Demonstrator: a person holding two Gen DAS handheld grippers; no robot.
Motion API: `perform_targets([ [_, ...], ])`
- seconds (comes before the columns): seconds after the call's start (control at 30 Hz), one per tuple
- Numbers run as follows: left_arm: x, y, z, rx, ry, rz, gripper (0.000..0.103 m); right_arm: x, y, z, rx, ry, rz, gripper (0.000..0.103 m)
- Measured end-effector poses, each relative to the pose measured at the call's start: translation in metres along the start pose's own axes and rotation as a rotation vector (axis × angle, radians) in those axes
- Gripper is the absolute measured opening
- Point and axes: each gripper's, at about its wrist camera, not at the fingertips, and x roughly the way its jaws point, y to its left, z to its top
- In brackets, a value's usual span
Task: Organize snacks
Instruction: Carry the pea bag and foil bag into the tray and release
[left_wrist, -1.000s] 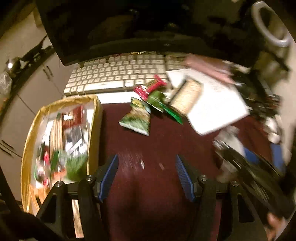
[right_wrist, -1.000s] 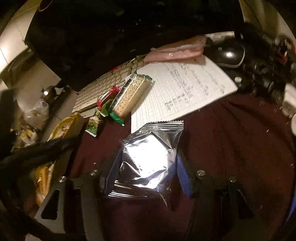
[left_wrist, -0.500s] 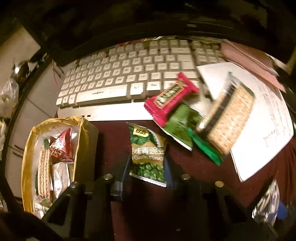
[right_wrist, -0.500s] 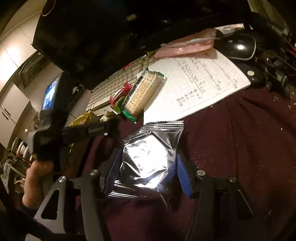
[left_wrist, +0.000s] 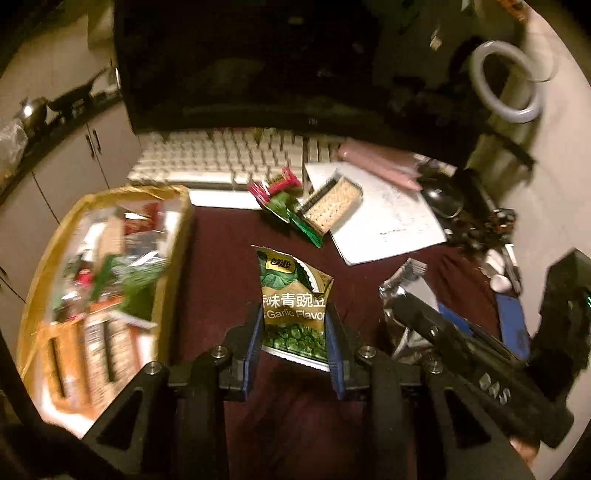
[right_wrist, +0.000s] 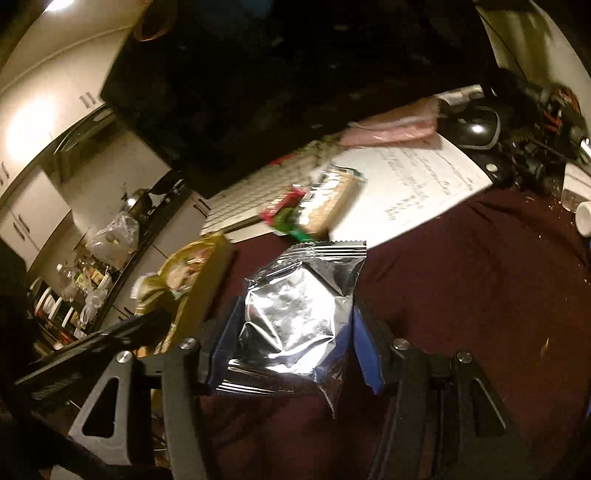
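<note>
My left gripper (left_wrist: 293, 332) is shut on a green pea snack packet (left_wrist: 293, 302), held above the dark red cloth. A gold box (left_wrist: 177, 258) with several snacks in it lies to its left. My right gripper (right_wrist: 291, 332) is shut on a silver foil packet (right_wrist: 295, 314); that same silver foil packet (left_wrist: 400, 288) shows at the right of the left wrist view. Loose snacks remain by the keyboard: a cracker pack (left_wrist: 334, 208), a red packet (left_wrist: 279, 184) and a green packet (left_wrist: 284, 205). The gold box (right_wrist: 207, 280) sits left of the right gripper.
A white keyboard (left_wrist: 221, 162) and a dark monitor (left_wrist: 240, 66) stand at the back. A written paper sheet (left_wrist: 391, 221), a pink pouch (left_wrist: 380, 166) and a black mouse (right_wrist: 472, 127) lie at right, with small clutter beyond. Kitchen shelves (right_wrist: 74, 288) are off the table's left.
My left gripper went forward, closed on the green pea packet and lifted it back from the snack pile. The right gripper keeps the silver packet and has shifted towards the gold box.
</note>
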Motion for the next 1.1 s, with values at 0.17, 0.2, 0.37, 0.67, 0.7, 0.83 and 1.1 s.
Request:
perform_targets([
  [0.17, -0.064, 0.05, -0.008, -0.06, -0.118, -0.019, 0.031, -0.015, 0.062, -0.002, -0.069, -0.004, 0.09, 0.059],
  [0.2, -0.075, 0.063, -0.009, -0.078, -0.144, -0.012, 0.031, -0.018, 0.077, 0.001, -0.086, -0.002, 0.11, 0.059],
  [0.37, -0.107, 0.131, -0.008, -0.209, -0.212, 0.027, 0.031, -0.015, 0.133, 0.015, -0.186, 0.0, 0.157, 0.059],
  [0.67, -0.104, 0.188, -0.016, -0.303, -0.239, 0.048, 0.031, 0.039, 0.179, 0.01, -0.289, 0.085, 0.154, 0.059],
  [0.7, -0.098, 0.192, -0.014, -0.31, -0.232, 0.041, 0.031, 0.044, 0.18, 0.008, -0.295, 0.096, 0.151, 0.059],
  [0.83, -0.082, 0.207, -0.01, -0.315, -0.223, 0.012, 0.031, 0.072, 0.187, 0.008, -0.32, 0.143, 0.138, 0.059],
  [1.1, -0.035, 0.245, -0.001, -0.335, -0.149, -0.052, 0.031, 0.149, 0.203, 0.012, -0.349, 0.237, 0.087, 0.059],
])
